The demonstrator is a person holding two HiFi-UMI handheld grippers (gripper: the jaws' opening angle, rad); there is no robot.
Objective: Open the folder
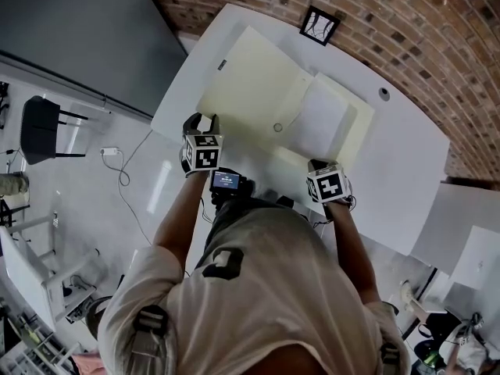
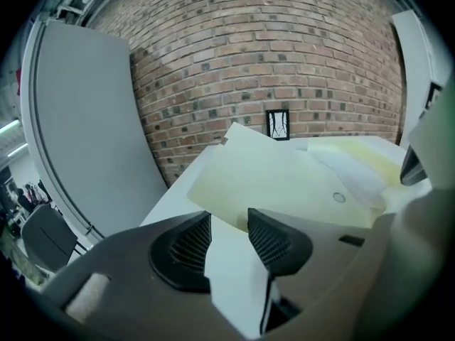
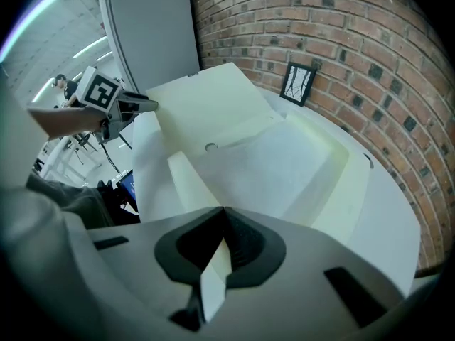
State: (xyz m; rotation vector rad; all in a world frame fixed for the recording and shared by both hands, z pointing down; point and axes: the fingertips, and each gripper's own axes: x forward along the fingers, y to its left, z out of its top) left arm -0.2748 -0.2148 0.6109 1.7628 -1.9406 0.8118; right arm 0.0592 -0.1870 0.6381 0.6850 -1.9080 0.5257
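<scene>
Seen from above, a person stands with both arms stretched forward, a claw in each hand. The left arm [image 1: 178, 217] is bare below the sleeve and reaches out to the left claw [image 2: 229, 222], which slopes gently downward. Its jaws stand apart, with nothing pressed between the ribbed pads. The right arm [image 1: 355, 248] leads to the right claw [image 3: 222, 217], which is tipped steeply down. Its jaws are closed together, pinching a thin pale edge of the folder [image 3: 213, 112] between the pads.
</scene>
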